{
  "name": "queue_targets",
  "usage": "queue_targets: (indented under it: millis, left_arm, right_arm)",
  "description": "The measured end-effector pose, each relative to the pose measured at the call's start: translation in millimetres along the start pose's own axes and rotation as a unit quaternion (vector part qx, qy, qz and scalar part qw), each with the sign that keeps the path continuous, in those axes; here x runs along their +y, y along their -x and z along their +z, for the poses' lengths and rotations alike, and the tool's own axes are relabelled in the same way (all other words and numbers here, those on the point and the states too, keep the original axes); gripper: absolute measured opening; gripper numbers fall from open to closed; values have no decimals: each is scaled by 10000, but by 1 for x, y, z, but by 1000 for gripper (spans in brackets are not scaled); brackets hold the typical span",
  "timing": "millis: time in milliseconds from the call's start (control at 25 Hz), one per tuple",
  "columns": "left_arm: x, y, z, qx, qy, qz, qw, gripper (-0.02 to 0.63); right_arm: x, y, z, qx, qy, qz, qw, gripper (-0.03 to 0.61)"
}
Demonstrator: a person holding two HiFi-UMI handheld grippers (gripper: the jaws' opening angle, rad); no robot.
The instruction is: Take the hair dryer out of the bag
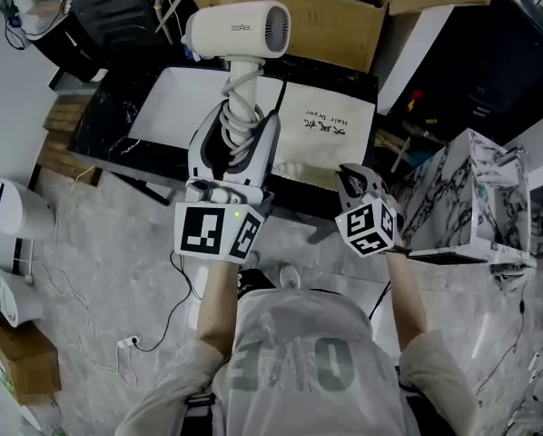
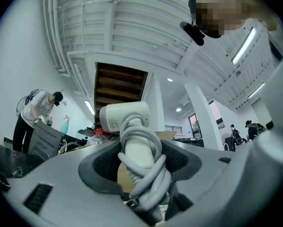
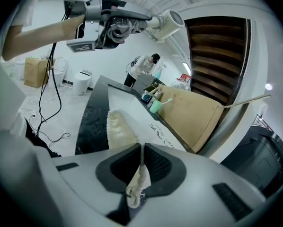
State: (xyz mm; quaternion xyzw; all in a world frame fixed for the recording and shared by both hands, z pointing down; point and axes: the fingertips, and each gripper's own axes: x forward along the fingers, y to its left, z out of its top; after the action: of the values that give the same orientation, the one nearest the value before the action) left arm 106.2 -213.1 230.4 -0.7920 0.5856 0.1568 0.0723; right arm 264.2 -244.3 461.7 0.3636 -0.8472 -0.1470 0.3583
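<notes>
Jaws up, round hair dryer (image 1: 240,30) (left gripper (image 1: 244,121))

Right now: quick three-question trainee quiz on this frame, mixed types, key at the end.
1. True or false: the hair dryer lies inside the bag.
2. What is the right gripper pinching? A) the bag's cloth B) the dryer's cord C) nothing
3. Fill in: the left gripper grips the hair dryer by its ____.

Key: 1 false, it is held up clear of the bag; 2 A; 3 handle.
</notes>
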Motion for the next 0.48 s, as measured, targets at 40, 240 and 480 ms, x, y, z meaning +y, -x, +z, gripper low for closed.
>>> queue_targets:
  millis: [40, 240, 480]
  left_arm:
    - [1, 4, 2, -89, -46, 79, 9999, 276]
    - [0, 20, -3, -162, -89, 366, 9992, 276]
    - [4, 26, -13, 31, -139, 544, 9984, 277]
  right_arm:
    - [5, 0, -4, 32, -21, 21, 10000, 46]
    - [24, -4, -23, 210, 162, 71, 9996, 46]
    - [35, -8, -36, 316, 218, 264, 9989, 46]
